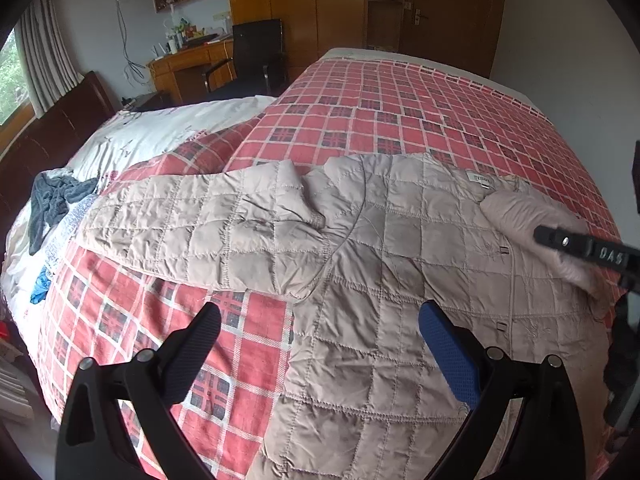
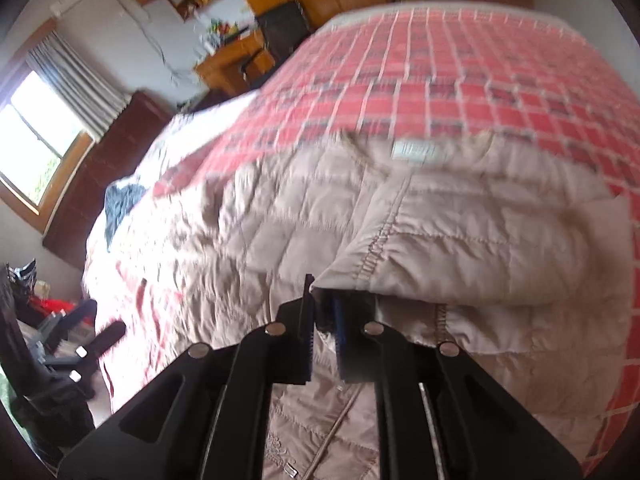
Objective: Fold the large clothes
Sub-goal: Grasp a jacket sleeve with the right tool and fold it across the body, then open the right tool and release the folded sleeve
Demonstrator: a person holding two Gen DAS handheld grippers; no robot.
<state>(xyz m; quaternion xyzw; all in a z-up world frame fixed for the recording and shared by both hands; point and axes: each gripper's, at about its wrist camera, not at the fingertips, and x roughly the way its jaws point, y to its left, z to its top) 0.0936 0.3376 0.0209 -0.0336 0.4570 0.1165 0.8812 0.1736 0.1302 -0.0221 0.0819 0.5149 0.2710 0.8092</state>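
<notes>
While right gripper (image 2: pixel 324 312) pinches sleeve (image 2: pixel 460 248) edge over quilted jacket (image 1: pixel 400 272) spread on plaid bed (image 1: pixel 400 100), left gripper (image 1: pixel 320 344) hangs spread, empty. Risk: slick padded fabric slipping from thin bite; unpinned body dragging, fold skewing.
</notes>
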